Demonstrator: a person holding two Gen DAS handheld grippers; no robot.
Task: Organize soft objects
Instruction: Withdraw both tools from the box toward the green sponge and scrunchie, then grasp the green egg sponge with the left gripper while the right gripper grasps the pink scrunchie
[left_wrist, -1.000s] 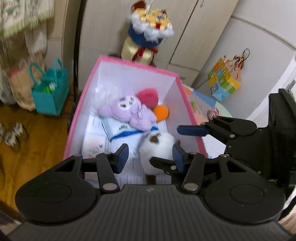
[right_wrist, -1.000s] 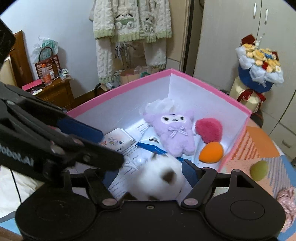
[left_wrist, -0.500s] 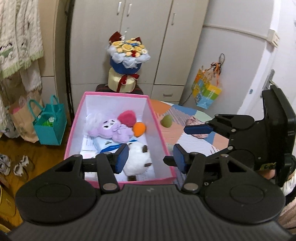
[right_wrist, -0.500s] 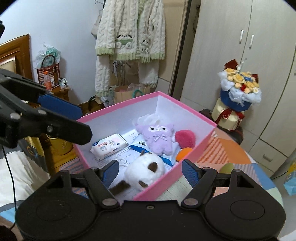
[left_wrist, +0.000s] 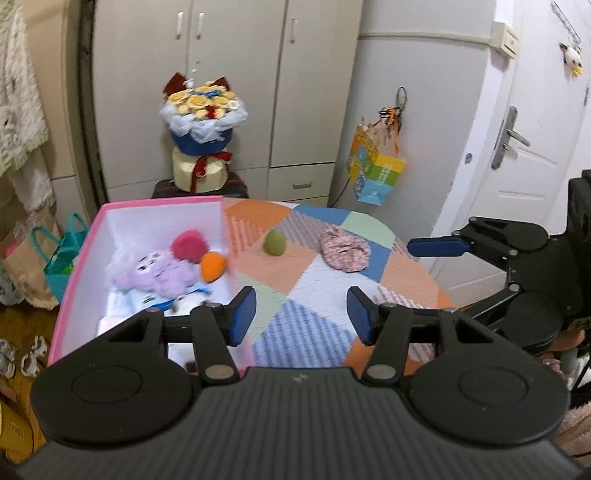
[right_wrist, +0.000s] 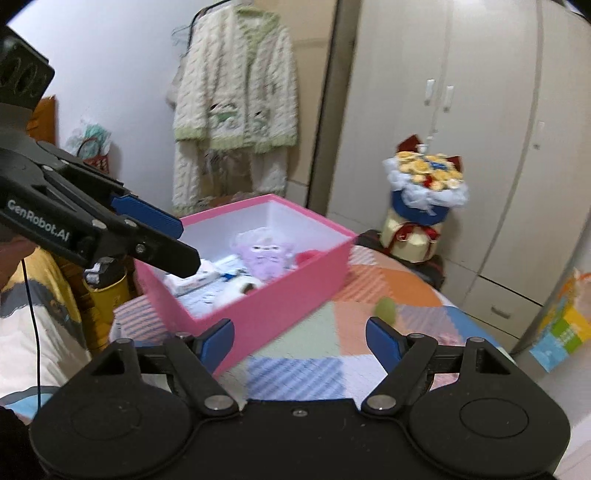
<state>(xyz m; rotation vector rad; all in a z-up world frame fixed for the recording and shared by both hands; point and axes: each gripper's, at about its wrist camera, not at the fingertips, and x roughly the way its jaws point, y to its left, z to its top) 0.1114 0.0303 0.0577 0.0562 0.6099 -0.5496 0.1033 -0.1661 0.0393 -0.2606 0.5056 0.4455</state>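
Note:
A pink box (left_wrist: 75, 273) (right_wrist: 295, 291) stands on the left of a patchwork-covered table (left_wrist: 306, 295). In it lie a purple plush (left_wrist: 159, 271) (right_wrist: 264, 254), a red puff (left_wrist: 190, 245), an orange sponge (left_wrist: 212, 266) and a white plush (right_wrist: 240, 288), partly hidden in the left wrist view. A green egg-shaped sponge (left_wrist: 275, 242) (right_wrist: 386, 308) and a pink patterned cloth (left_wrist: 343, 251) lie on the table right of the box. My left gripper (left_wrist: 301, 314) is open and empty above the table beside the box. My right gripper (right_wrist: 301, 341) is open and empty, near the box's front corner.
A flower bouquet (left_wrist: 201, 136) (right_wrist: 424, 199) stands behind the table by the wardrobe. A colourful paper bag (left_wrist: 376, 173) hangs on the right wall. A teal bag (left_wrist: 62, 258) sits on the floor left of the box. A knitted cardigan (right_wrist: 232, 103) hangs behind it.
Both grippers have pulled back and up from the box and swung right over the table. The white plush stays in the box, released.

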